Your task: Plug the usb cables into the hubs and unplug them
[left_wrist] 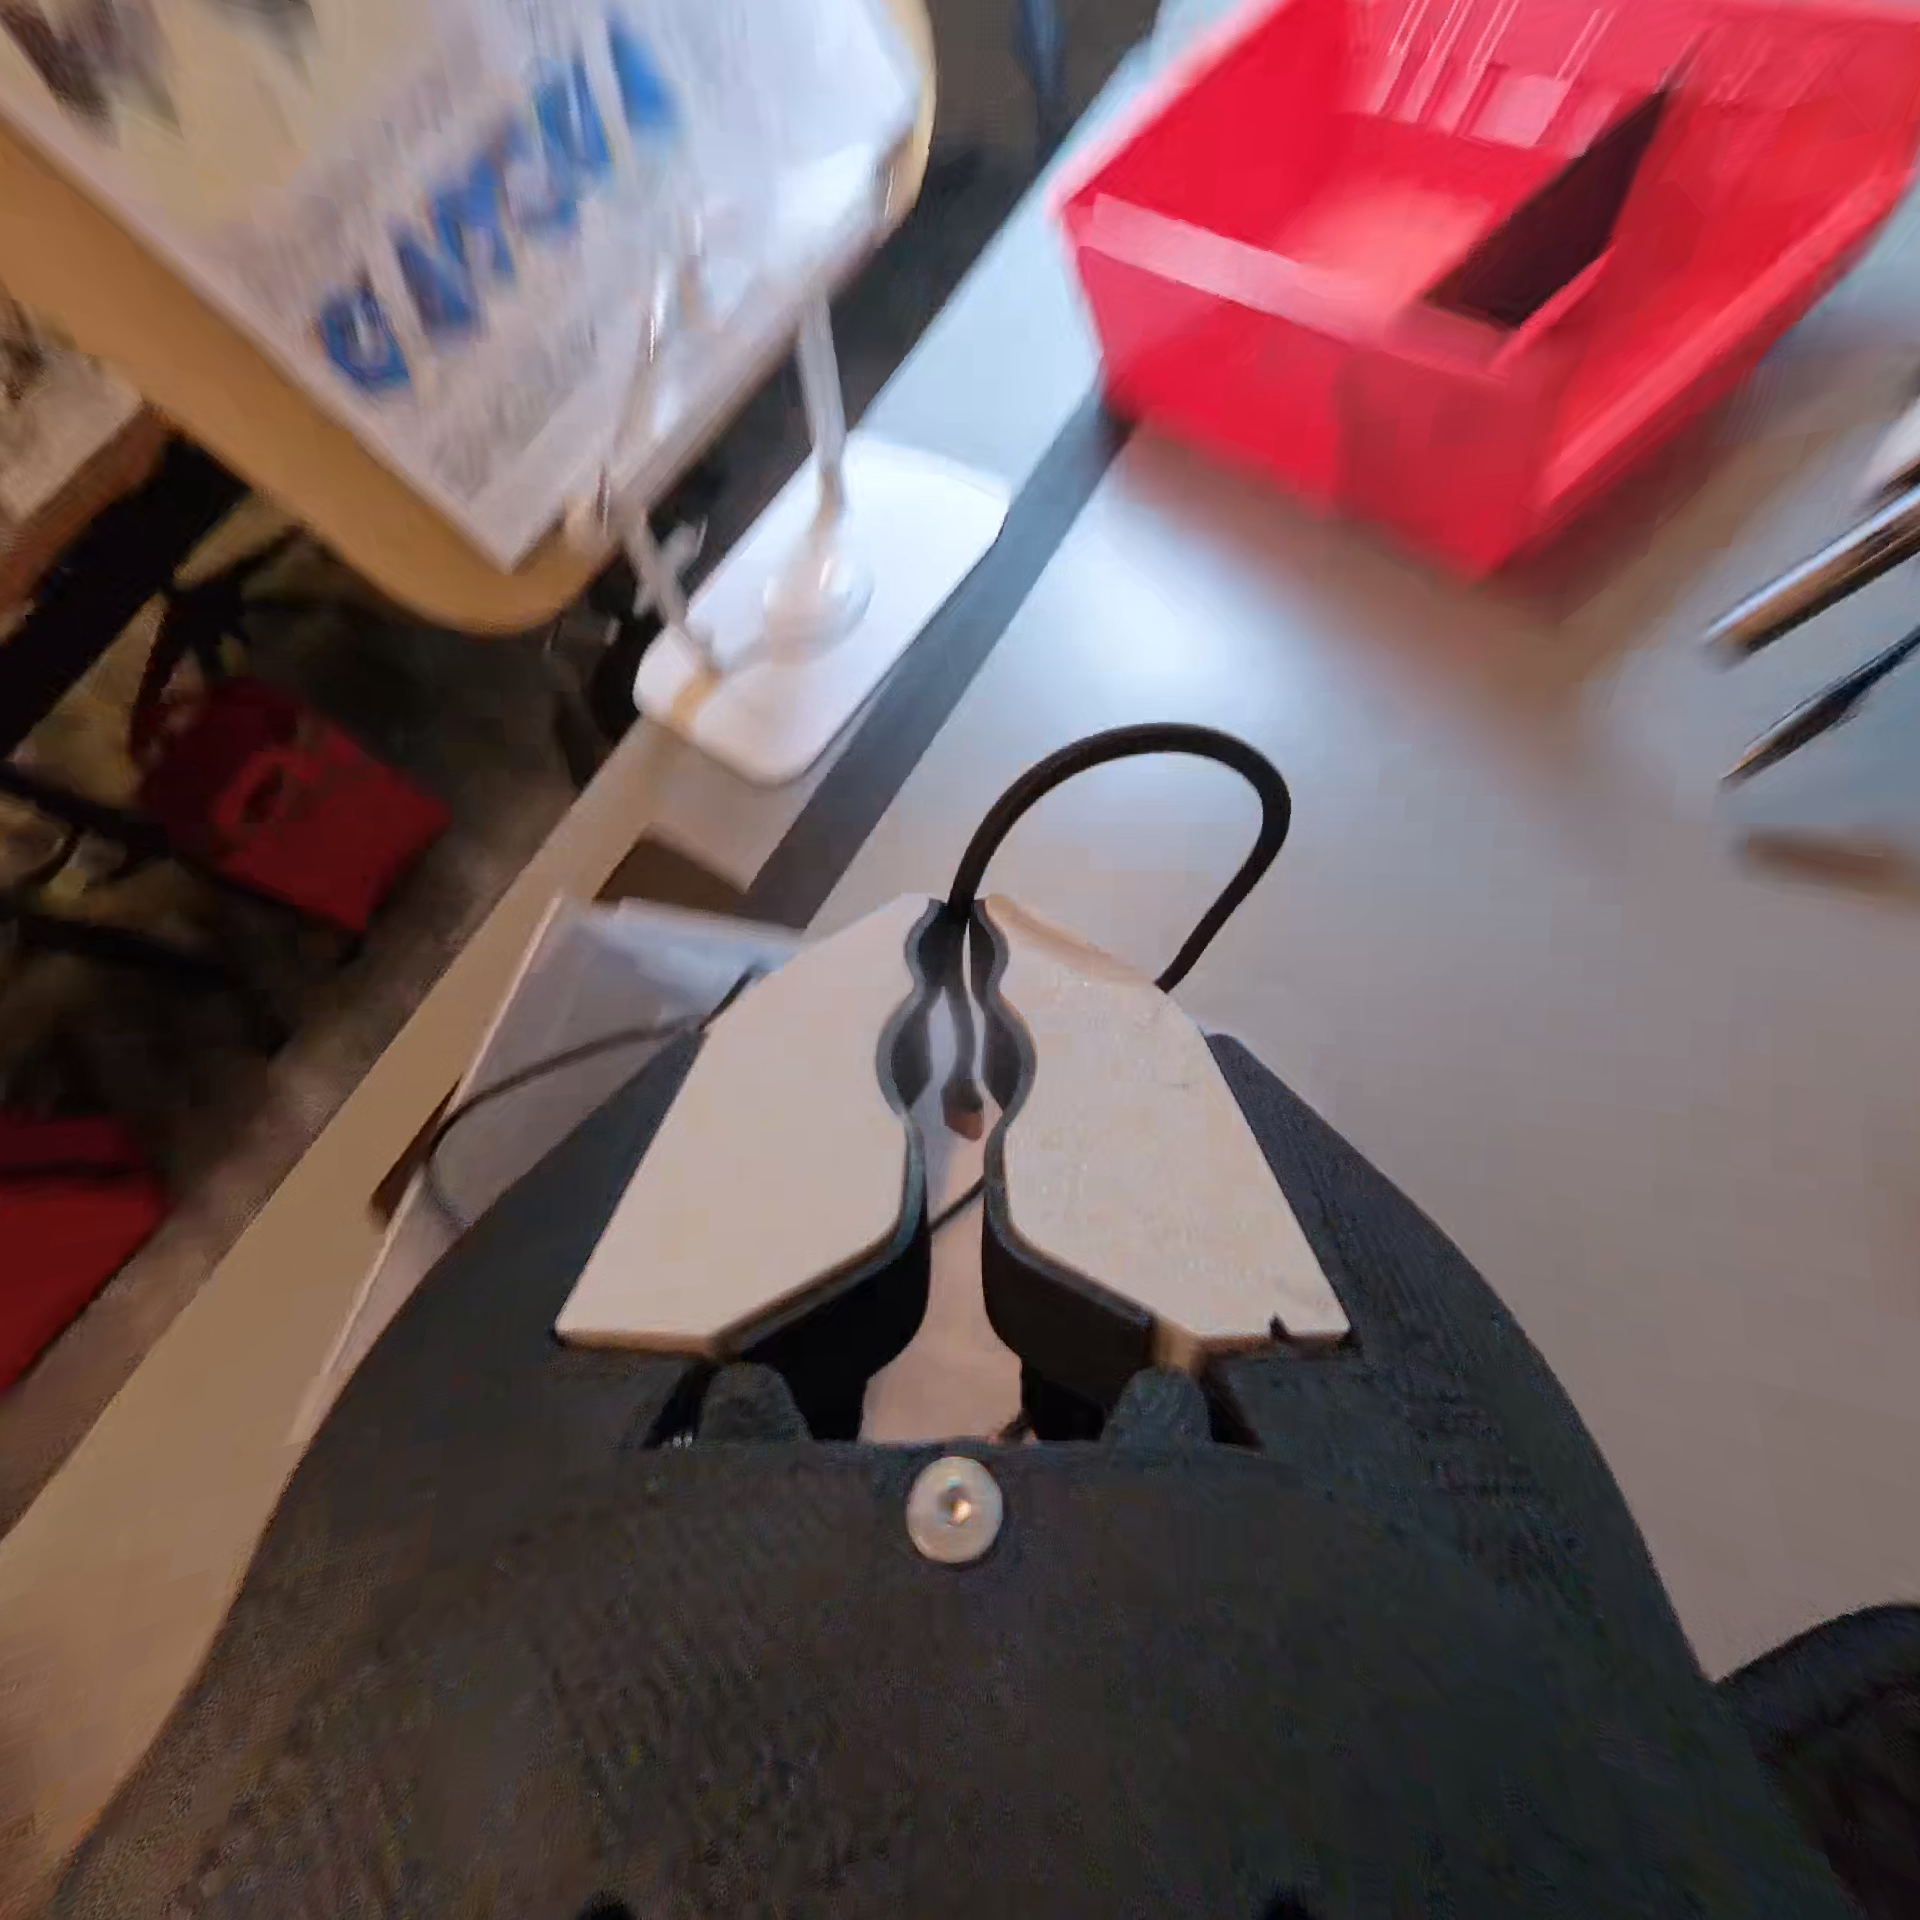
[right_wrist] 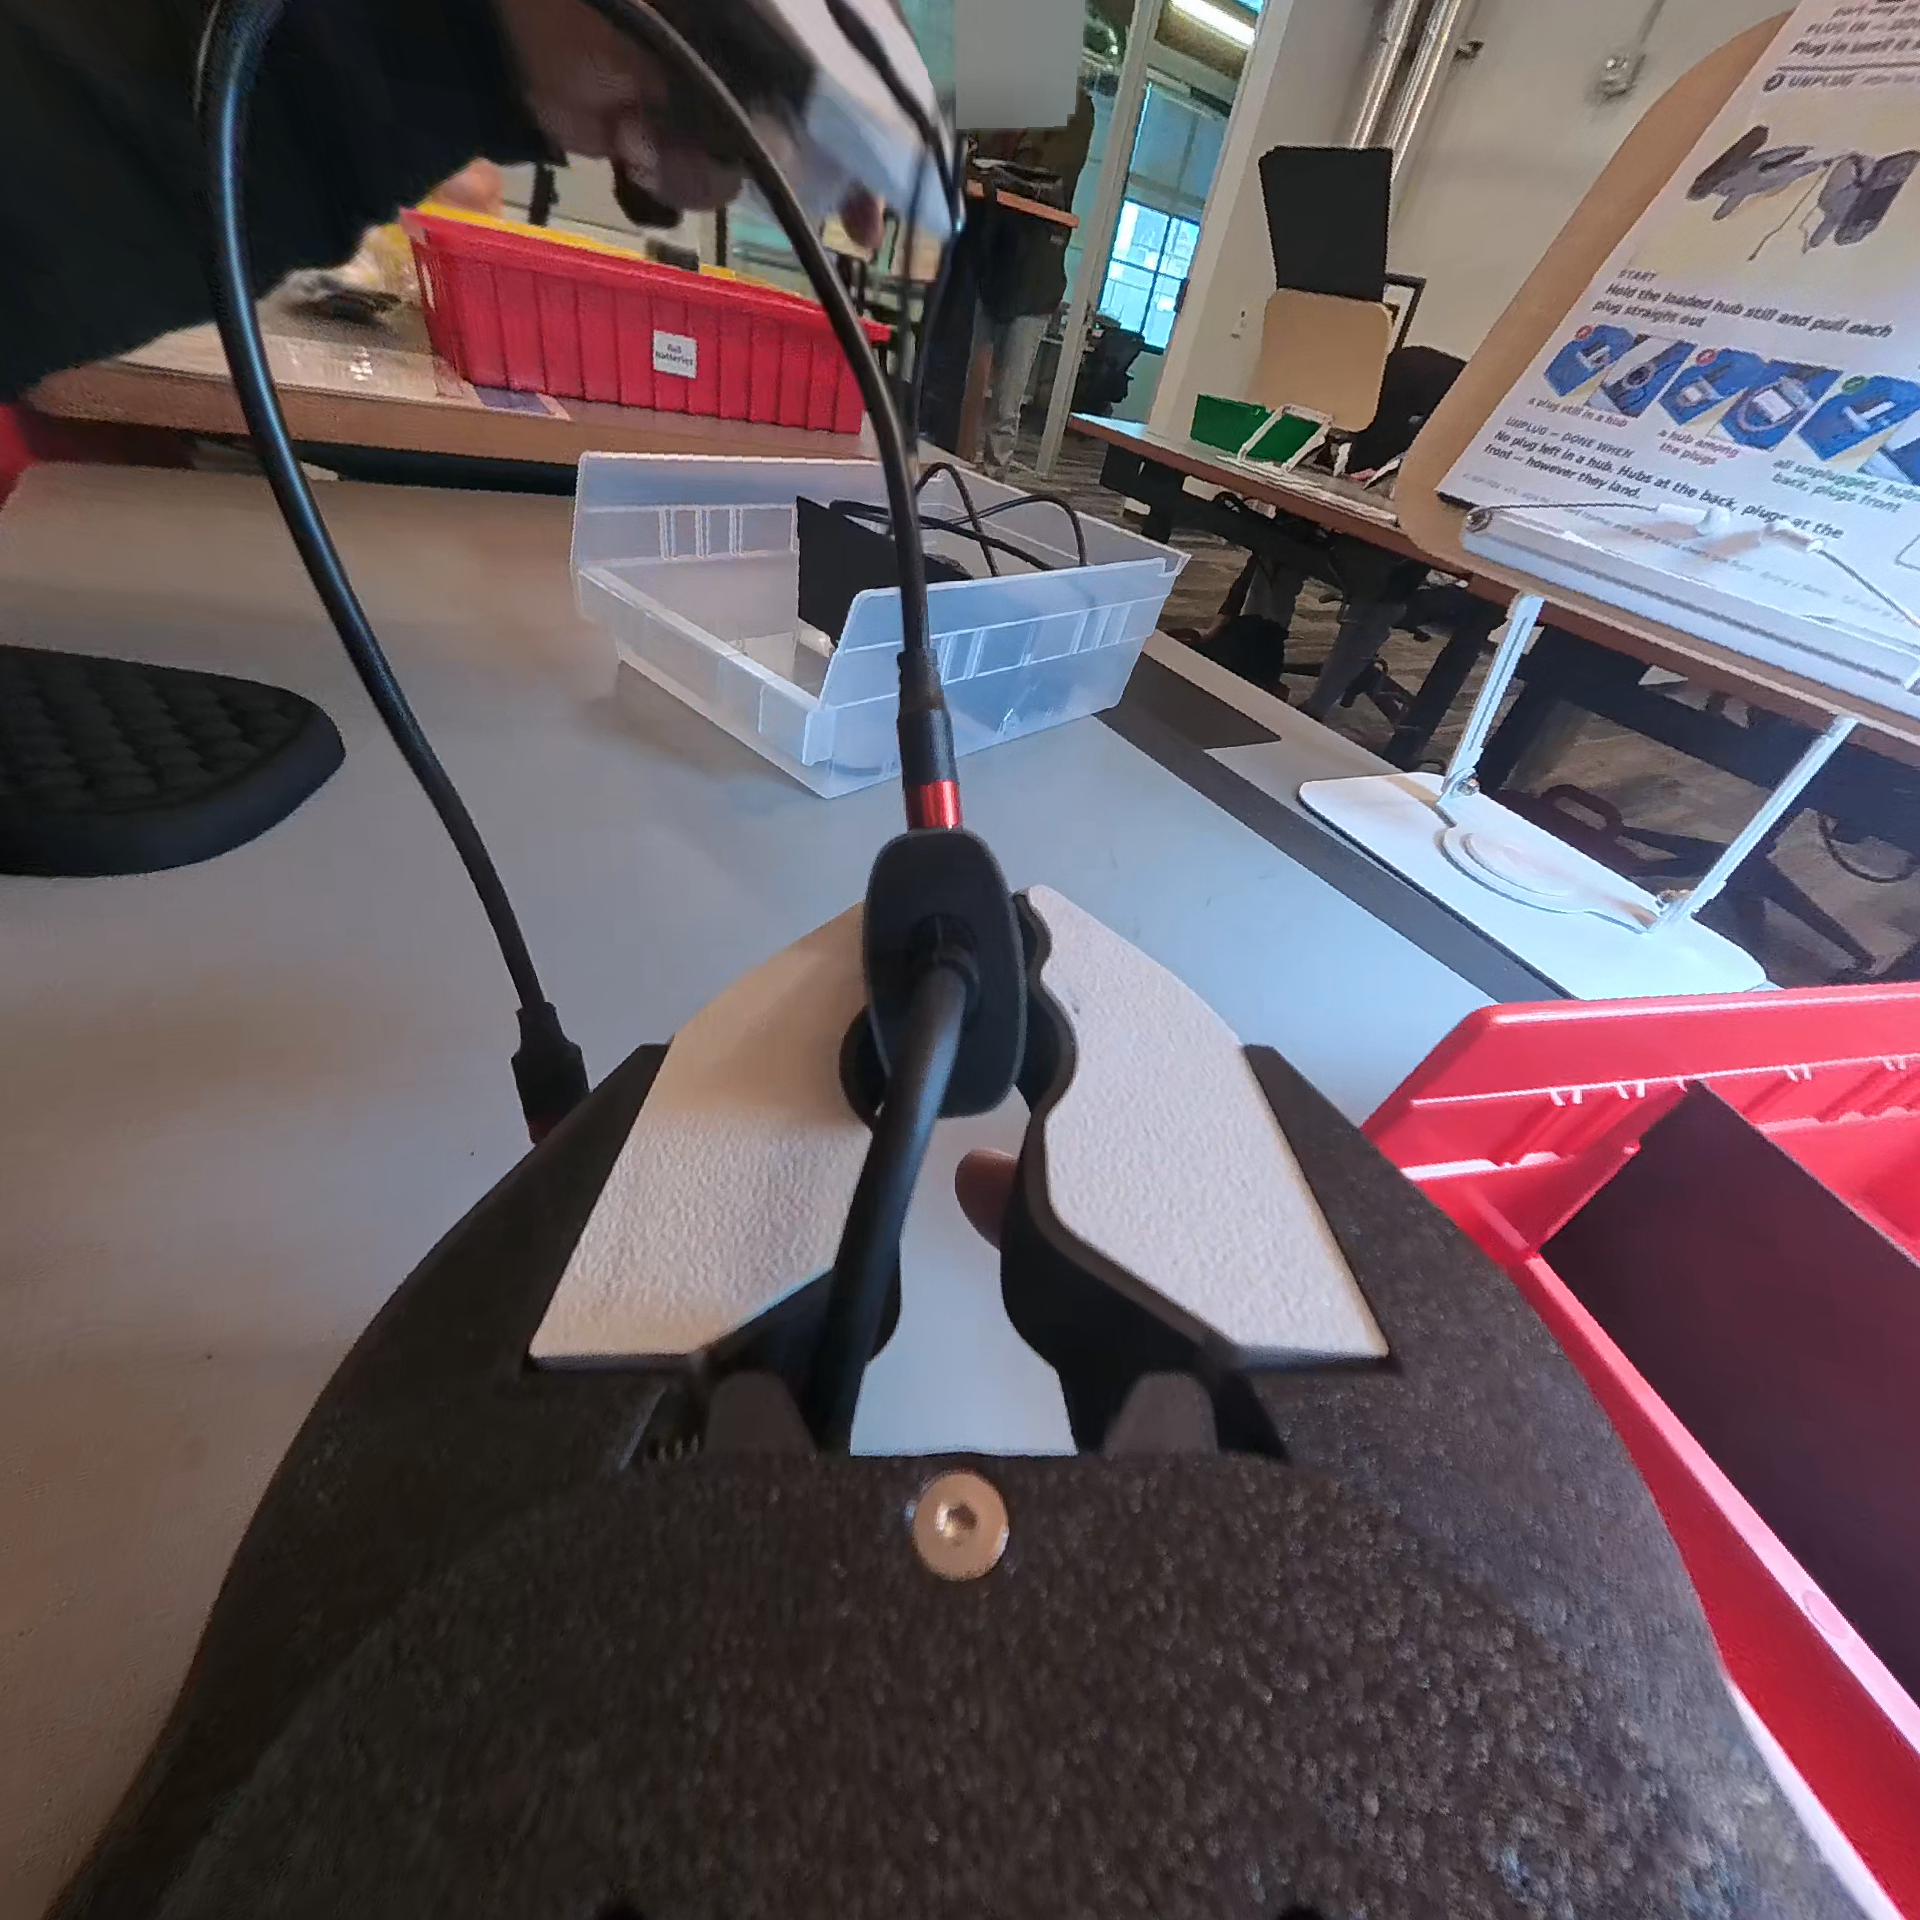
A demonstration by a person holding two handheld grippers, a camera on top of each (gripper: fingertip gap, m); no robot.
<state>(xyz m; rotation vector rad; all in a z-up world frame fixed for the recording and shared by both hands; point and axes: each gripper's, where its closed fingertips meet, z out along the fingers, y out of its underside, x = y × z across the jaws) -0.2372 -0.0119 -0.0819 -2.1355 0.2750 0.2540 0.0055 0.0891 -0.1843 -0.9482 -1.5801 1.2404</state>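
Right gripper [right_wrist: 951,997] is clamped on a black hub [right_wrist: 940,966], held up off the counter [right_wrist: 644,883], prob. so the plugs can be pulled straight out. One red-collared plug [right_wrist: 928,774] sits in its far end; a second plug [right_wrist: 545,1070] hangs by the left finger, socket hidden. Left gripper [left_wrist: 961,1003] is pinched shut on a thin black cable [left_wrist: 1132,758] w/ a small end showing between the fingers. Left view is blurry; red bin [left_wrist: 1455,312] contents unclear.
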